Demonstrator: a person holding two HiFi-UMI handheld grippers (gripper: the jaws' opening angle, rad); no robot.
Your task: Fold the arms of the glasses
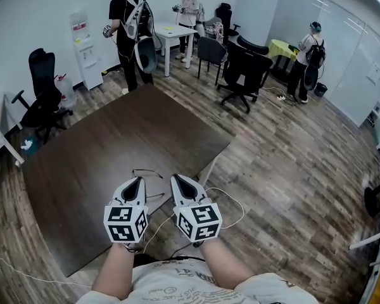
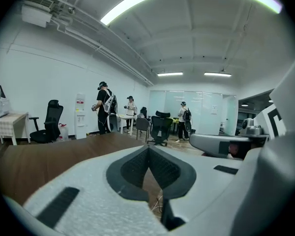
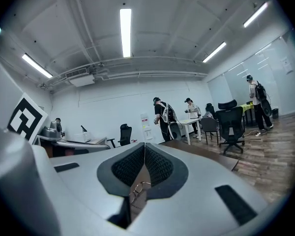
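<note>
Head view shows the left gripper (image 1: 138, 180) and the right gripper (image 1: 177, 178) held side by side over the near right corner of the dark brown desk (image 1: 107, 138), both pointing away toward the far side. The glasses (image 1: 147, 171), thin and wire-framed, lie flat on the desk just past the tip of the left gripper and partly between the two grippers. Their front seems to run left to right on the far side. One thin arm (image 1: 156, 196) stretches back toward the near edge, so the arms look unfolded, though the frame is too fine to read fully.

Left gripper view has the left gripper (image 2: 148, 150) with its jaws pressed together at the tips, nothing between them. Right gripper view shows the right gripper (image 3: 144, 146) likewise closed and empty, with the glasses (image 3: 136, 189) visible on the desk below the jaws.
</note>
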